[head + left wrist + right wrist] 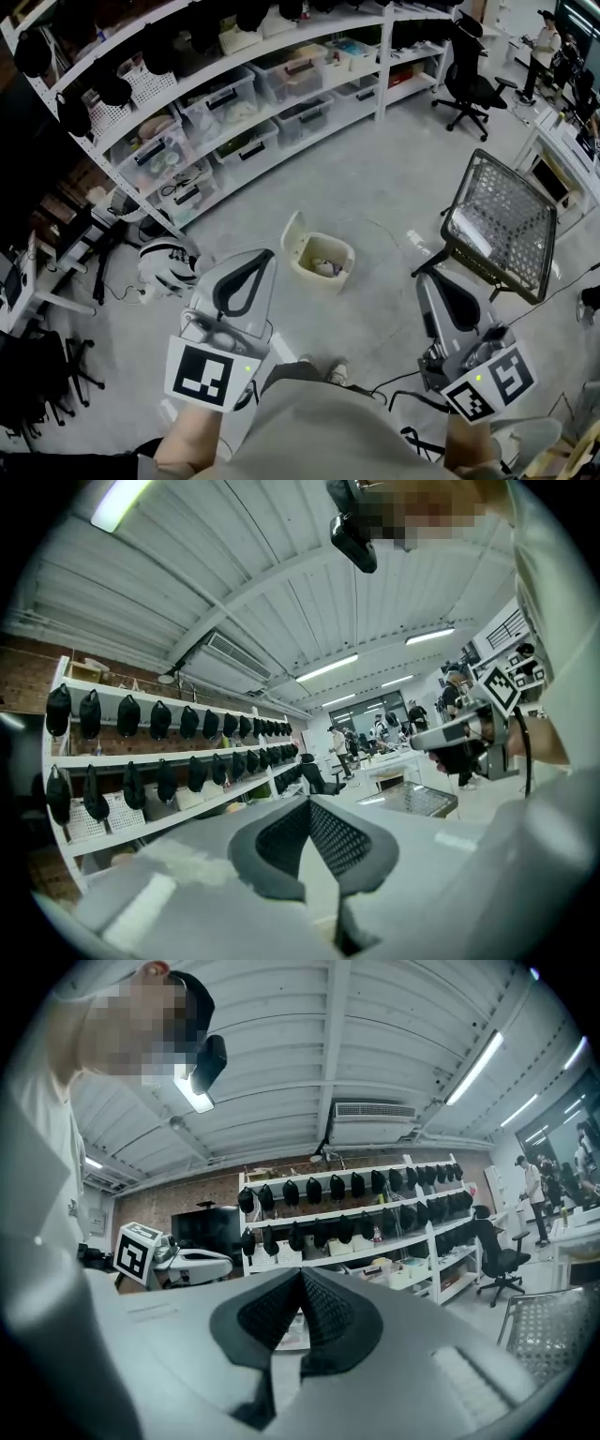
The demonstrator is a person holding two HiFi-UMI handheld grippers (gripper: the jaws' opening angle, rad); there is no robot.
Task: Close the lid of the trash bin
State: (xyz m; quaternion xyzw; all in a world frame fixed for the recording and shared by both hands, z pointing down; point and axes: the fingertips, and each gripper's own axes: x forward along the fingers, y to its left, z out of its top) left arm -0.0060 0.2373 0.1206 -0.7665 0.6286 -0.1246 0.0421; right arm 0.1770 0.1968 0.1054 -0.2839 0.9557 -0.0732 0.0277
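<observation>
Light: bright, even, from ceiling tube lamps
Shadows: faint, soft on the floor
Edges: fisheye bending, dark corners
Focus: close foreground blurred

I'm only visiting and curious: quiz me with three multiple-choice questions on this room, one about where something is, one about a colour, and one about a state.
1. Where is the bin?
A. on a table
B. on the floor
C. hung on a wall

2. What colour is the bin?
A. cream
B. red
C. blue

3. How is its lid?
A. shut
B. open, standing up
C. missing

Answers:
1 B: the head view shows it on the grey floor ahead of the person.
2 A: its walls and lid are pale cream.
3 B: the lid stands up at the bin's left edge, and the inside shows.
</observation>
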